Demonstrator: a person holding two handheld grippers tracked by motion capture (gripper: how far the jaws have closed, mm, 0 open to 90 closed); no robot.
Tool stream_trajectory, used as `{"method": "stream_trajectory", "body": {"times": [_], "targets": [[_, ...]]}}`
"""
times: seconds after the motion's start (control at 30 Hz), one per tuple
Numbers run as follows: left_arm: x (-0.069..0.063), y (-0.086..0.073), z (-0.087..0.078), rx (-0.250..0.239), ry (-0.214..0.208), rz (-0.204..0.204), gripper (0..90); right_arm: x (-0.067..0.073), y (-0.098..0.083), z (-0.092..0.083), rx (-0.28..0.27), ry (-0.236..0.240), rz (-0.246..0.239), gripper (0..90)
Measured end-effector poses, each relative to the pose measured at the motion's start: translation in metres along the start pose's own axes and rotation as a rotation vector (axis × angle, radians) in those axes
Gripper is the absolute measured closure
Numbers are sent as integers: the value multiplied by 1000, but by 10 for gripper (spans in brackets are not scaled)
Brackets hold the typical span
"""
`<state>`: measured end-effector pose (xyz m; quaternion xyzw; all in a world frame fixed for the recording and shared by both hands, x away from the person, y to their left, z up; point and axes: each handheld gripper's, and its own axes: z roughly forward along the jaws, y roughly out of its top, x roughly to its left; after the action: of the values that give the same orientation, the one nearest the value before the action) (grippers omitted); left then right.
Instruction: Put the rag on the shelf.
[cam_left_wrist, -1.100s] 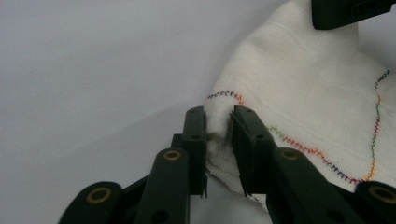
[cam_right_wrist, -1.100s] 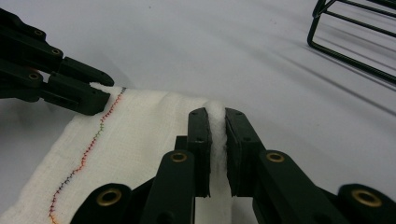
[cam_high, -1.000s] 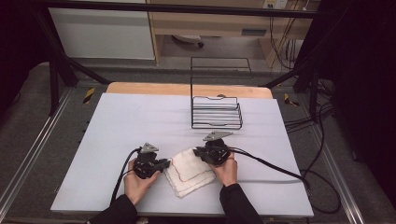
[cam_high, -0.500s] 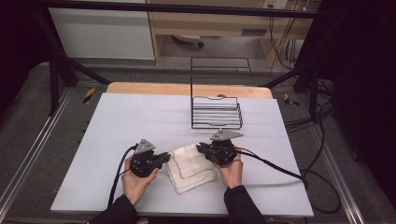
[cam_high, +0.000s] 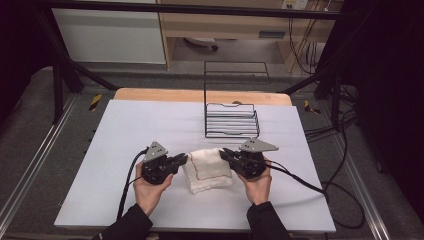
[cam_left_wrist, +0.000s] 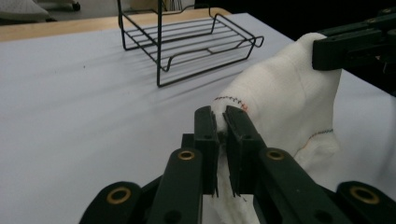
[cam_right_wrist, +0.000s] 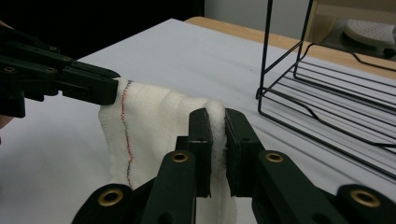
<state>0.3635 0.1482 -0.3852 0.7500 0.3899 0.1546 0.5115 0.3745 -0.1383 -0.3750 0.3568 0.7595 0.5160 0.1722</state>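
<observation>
both grippers hold one white cloth over the near middle of the white surface. left gripper is clamped on the cloth's left edge; in the left gripper view its jaws pinch a fold beside a line of coloured stitching. right gripper is clamped on the right edge; in the right gripper view fabric is squeezed between its jaws. the cloth stretches between the two grippers, with its lower part sagging toward the surface. a black wire rack stands beyond the cloth, near it but apart.
</observation>
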Motion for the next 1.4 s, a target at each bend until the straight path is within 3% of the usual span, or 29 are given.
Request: {"method": "stream_trajectory", "body": {"times": [0.87,1.4], "targets": [[-20,46,1,-164,-24,93,832,-4,22,-46,-215,-84,-9,823],[-21,70,2,-270,-38,81,832,-6,39,-58,-333,-109,-10,823]]}}
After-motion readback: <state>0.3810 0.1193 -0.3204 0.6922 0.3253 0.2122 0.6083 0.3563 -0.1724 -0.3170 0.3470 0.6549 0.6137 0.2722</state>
